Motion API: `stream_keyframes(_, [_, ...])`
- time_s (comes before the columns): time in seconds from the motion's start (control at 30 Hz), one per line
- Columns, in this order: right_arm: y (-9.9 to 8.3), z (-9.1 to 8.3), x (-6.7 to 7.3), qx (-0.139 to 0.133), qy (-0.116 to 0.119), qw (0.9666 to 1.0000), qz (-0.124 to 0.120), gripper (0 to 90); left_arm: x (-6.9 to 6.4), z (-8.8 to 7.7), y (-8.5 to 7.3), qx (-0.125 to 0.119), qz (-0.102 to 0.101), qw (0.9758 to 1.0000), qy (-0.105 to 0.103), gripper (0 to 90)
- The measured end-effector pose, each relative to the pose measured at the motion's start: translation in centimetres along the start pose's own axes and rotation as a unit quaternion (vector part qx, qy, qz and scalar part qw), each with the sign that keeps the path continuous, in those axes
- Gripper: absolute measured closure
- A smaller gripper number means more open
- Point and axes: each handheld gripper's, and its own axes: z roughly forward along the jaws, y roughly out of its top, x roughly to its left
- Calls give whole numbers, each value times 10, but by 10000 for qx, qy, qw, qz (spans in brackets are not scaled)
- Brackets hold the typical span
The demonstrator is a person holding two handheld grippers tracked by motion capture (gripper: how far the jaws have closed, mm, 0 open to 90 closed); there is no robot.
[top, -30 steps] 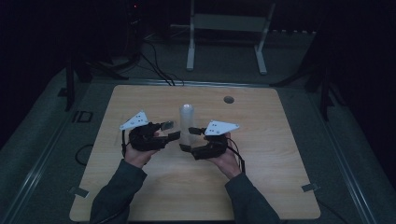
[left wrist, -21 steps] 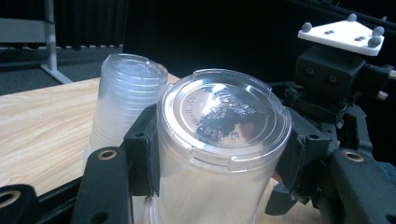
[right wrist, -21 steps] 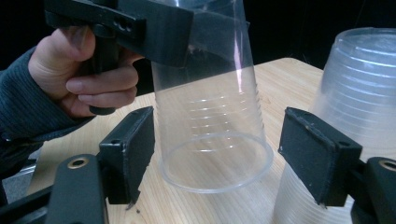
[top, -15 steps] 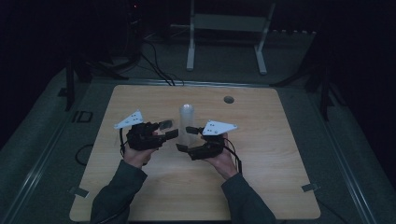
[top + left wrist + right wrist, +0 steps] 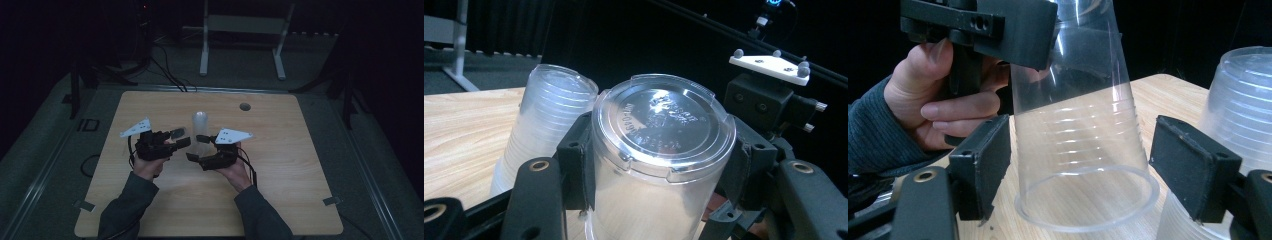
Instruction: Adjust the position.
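**Holding record: single clear cup, lifted beside its stack**

1. Pale wood-grain rectangular counter (image 5: 300,190). It carries all the items below, and a person's forearms enter from its near edge.

2. Stack of nested clear ribbed plastic cups (image 5: 544,120). It stands mouth-down on the counter just beyond the two grippers and close beside the held cup. Whether the two touch cannot be told.

3. Single clear tapered plastic cup (image 5: 1083,145). It is between the two grippers near the middle of the counter.
   - Orientation: the long axis is steep and slightly tilted. The embossed base is uppermost and the open rim is low over the wood. Whether the rim rests on the wood cannot be told.

4. Left gripper (image 5: 180,137). Its black fingers (image 5: 574,165) are clamped on the cup's narrow base end from both sides.

5. Right gripper (image 5: 1093,170). Its fingers (image 5: 1193,170) flank the wide rim end. They have just been closing, but a gap remains on each side and the pads do not press on the cup.

**Risks noted**
- The thin wall is likely to buckle or crack if the right fingers squeeze the unsupported rim hard.
- A pull against the left grip could slip the smooth taper free and drop the cup.
- A sideways swing could knock the neighbouring stack over.
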Motion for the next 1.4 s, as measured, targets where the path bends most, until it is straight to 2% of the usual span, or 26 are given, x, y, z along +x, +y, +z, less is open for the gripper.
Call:
stream_keyframes(0.43, [1,6,1,10,25,10000,29,245,1,0,-1,-128,-184,9996,-143,415])
stream_keyframes(1.0, [3,9,2,103,-6,9999,-31,270,3,0,-2,-223,-307,9991,-187,412])
stream_keyframes(1.23, [3,8,2,120,9,9999,-59,287,4,0,-3,-203,-358,9990,-151,353])
stream_keyframes(1.4, [2,9,3,164,-10,9998,-68,290,3,1,-2,-137,-292,9995,-58,301])
